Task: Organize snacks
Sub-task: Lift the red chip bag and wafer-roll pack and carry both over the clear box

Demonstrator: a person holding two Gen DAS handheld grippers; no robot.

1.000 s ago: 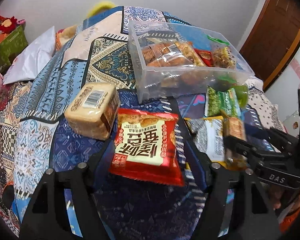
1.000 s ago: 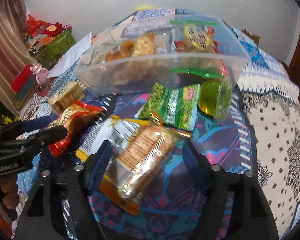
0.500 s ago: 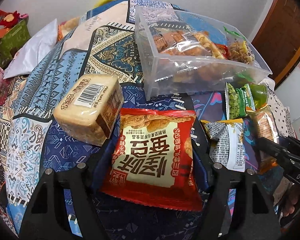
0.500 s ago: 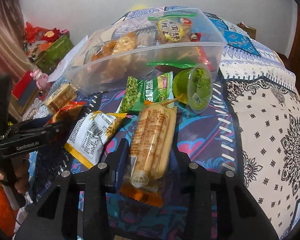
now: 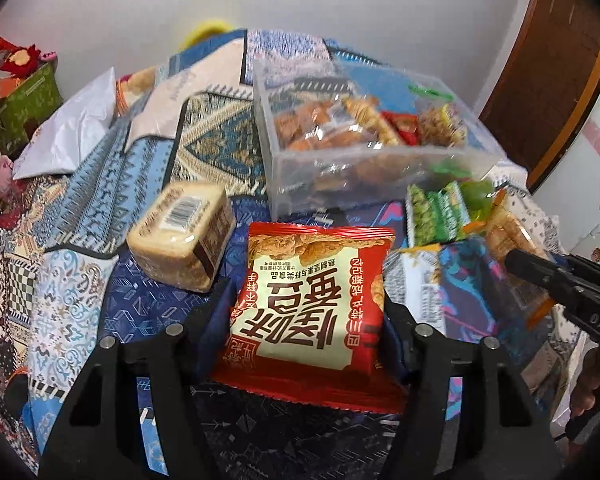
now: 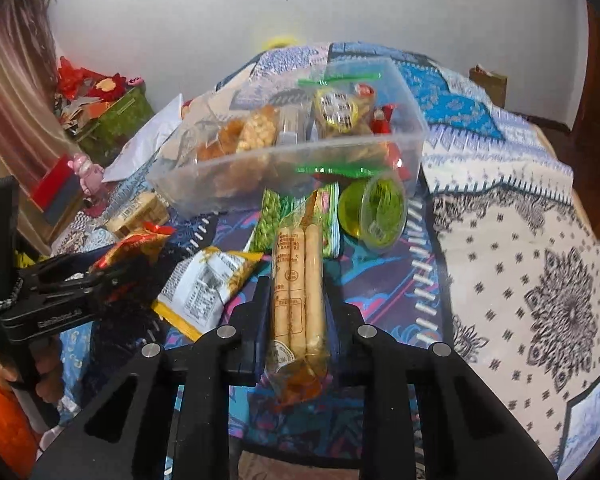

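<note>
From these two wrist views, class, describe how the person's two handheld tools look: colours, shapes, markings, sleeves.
Both are matte black plastic with angular cut-out frames and silver round bolts. The left tool and the right tool each have dark blue finger pads. White lettering marks each body. A black-and-white braided cord and an orange sleeve show by the left one.

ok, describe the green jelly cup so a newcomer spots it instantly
Start at the clear plastic bin of snacks on the patterned bedspread. Just in front of its right-hand corner lies the green jelly cup, tipped on its side beside a green pea packet. It is the only round, translucent item there; everything around it is a flat wrapper.
</note>
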